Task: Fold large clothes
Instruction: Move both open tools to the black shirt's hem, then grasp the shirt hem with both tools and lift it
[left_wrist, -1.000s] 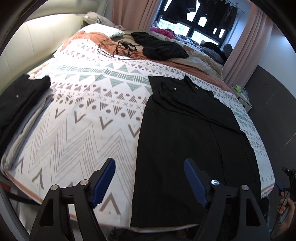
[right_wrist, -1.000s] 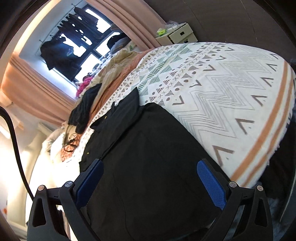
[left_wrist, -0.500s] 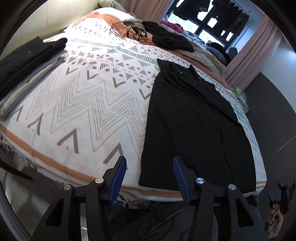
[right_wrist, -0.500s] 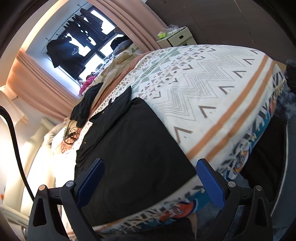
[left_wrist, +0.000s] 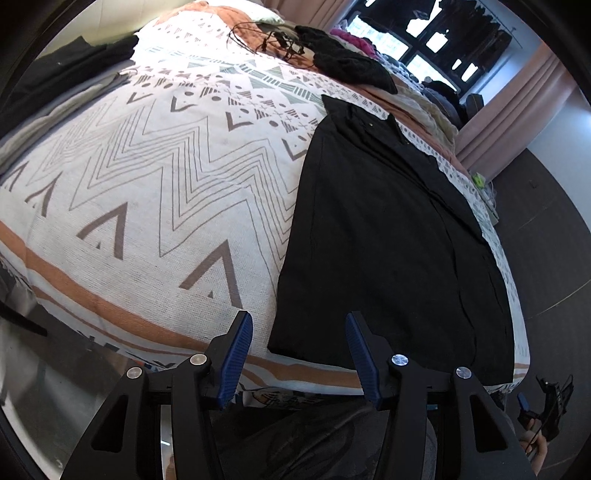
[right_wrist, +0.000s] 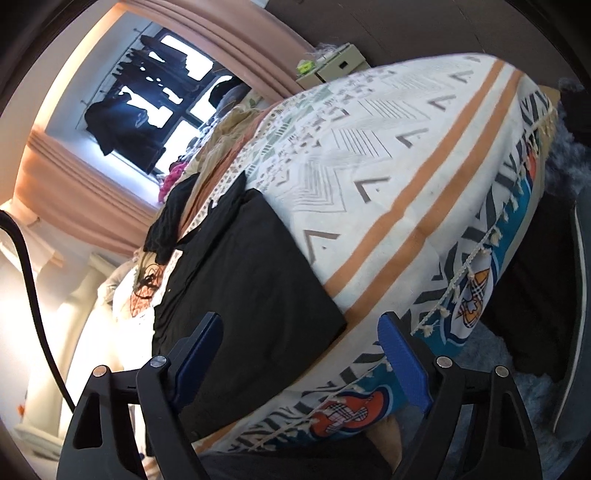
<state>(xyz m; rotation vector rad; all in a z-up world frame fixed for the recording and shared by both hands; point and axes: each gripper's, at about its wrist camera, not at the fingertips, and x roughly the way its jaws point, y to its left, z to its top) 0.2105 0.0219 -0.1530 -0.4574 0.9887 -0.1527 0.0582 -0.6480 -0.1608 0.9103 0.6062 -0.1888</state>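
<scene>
The black garment (left_wrist: 388, 236) lies spread flat and long on the bed, on top of the patterned bedspread (left_wrist: 155, 192), its near hem running along the foot edge where the orange stripes cross. Its collar end points away toward the window (left_wrist: 443, 40).

The left gripper (left_wrist: 298, 354) hangs just short of the garment's near left corner, its blue pads half spread with nothing pinched between them; the corner shows in the gap, apart from either pad. The right gripper (right_wrist: 301, 354) sits low at the opposite corner of that hem, its jaws wide and drawing inward, the hem corner framed between them but not touched. In the left view it (left_wrist: 543, 410) also shows small at the lower right, with a bit of the person's hand below it.

Further up the bed sit a crumpled black knit (left_wrist: 351, 68), a tangle of thin black cable (left_wrist: 273, 40) and, at the far left, a stack of folded dark and grey clothes (left_wrist: 55, 92). Pink curtains (right_wrist: 85, 184) frame the window, where dark clothes hang.
</scene>
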